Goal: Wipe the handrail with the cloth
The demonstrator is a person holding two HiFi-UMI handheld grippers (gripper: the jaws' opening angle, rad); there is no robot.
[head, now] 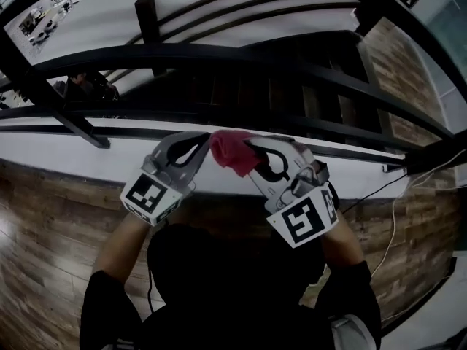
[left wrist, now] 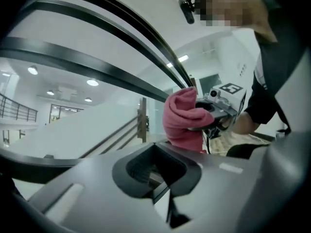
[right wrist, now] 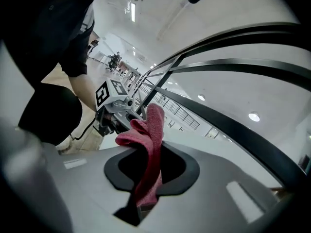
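Nearest the person, the left gripper (left wrist: pixel 156 177) has its jaws pressed together on nothing. Just beside it, the right gripper (right wrist: pixel 142 198) pinches the red cloth (head: pixel 232 154), which hangs bunched between both grippers' tips. Beyond them curves the black handrail (head: pixel 219 53), apart from the cloth.

- Cloth (head: pixel 232 152): pink-red terry, bunched and folded over, pinched between the right tongs (head: pixel 252 155), with its free end sticking out past them.
- Handrail (head: pixel 219 53): a dark, smooth bar curving across, near the cloth.
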